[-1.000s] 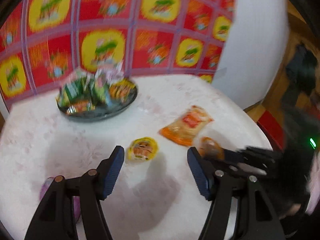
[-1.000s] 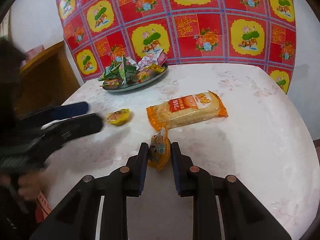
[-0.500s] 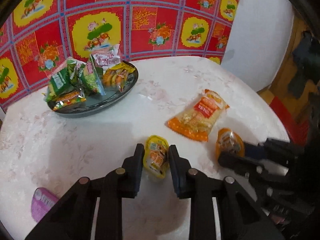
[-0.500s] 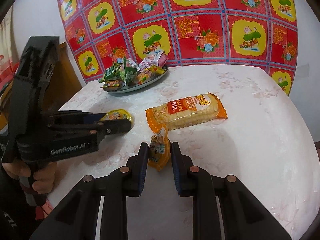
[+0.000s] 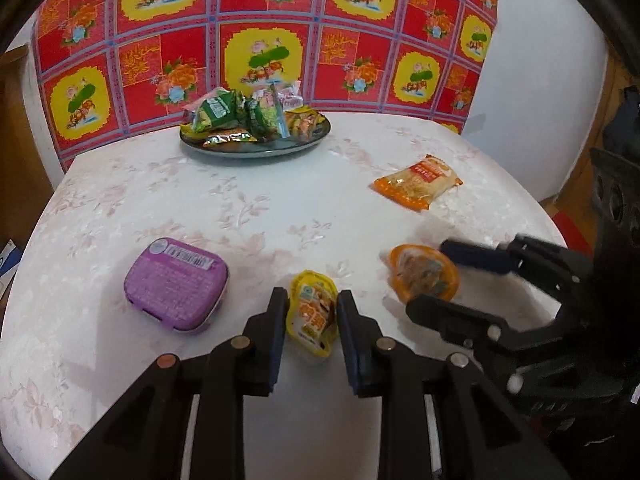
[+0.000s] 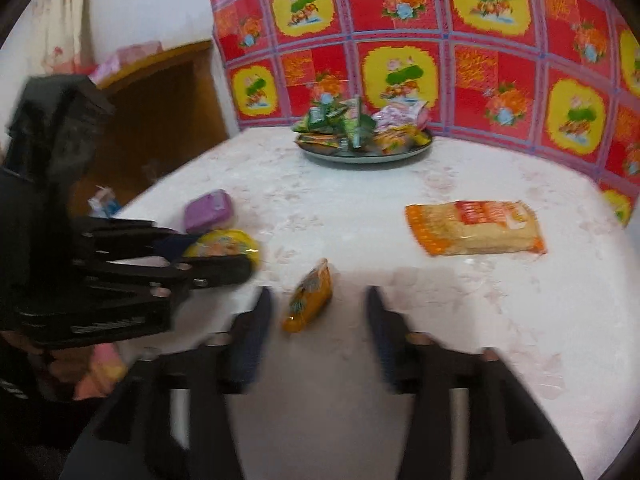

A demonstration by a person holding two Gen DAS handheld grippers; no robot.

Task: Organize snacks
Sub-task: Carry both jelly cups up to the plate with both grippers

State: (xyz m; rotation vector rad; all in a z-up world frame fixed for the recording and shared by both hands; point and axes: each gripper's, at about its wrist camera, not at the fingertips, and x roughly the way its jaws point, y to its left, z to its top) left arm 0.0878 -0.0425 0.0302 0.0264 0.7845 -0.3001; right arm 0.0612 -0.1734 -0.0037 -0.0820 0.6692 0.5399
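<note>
Snacks are split between two places: a heap of wrapped ones already sits on the dark plate (image 5: 256,151) at the far side of the table (image 5: 280,208), against the red and yellow patterned cloth (image 5: 264,56), and the rest lie loose nearer to you.

Your left gripper (image 5: 313,312) is closed on the yellow packet (image 5: 314,312), both pads pressing its sides, so that one is in hand. From there the plate lies straight ahead and a little to the left, well apart, with bare table between. The purple box (image 5: 176,282) sits just to the left of those fingers, clear of that line.

Your right gripper (image 6: 318,312) has just been opening. Its jaws stand wide and the orange packet (image 6: 308,296) lies between them, free of both pads and leaning towards the left one. Its long axis runs roughly along your fingers, towards the plate, so a fresh grip would take it across its narrow width. In the right wrist view the plate is ahead and slightly to the right, further off than the long orange bag (image 6: 476,226), which lies crosswise to your right.

I judge the left hand better placed to deliver first: it holds its snack already.
</note>
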